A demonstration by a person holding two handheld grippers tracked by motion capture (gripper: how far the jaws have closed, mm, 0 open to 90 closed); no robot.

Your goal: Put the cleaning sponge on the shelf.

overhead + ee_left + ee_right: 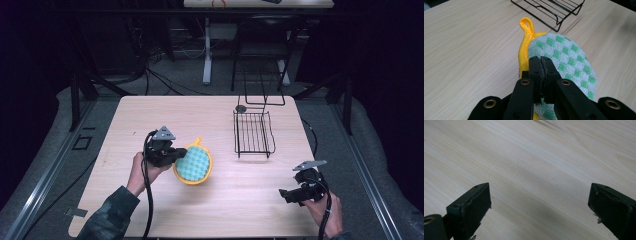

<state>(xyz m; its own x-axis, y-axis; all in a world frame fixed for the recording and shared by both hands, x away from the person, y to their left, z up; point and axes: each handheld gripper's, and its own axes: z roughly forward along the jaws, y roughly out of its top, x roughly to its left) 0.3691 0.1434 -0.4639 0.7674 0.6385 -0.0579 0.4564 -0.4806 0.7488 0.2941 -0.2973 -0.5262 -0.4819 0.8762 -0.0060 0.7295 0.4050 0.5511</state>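
Observation:
A round pot holder with a yellow border, a hanging loop and a green-and-white checked face hangs tilted just above the middle-left of the wooden table. My left gripper is shut on its left edge. In the left gripper view the jaws pinch the cloth's edge, and the pot holder stretches away with its yellow loop at the far end. My right gripper stands open near the table's front right corner. In the right gripper view its fingers are wide apart over bare wood.
A black wire rack stands on the right back part of the table, with a tall wire frame behind it. The rack's corner lies just beyond the pot holder. Cables and table legs fill the dark floor behind.

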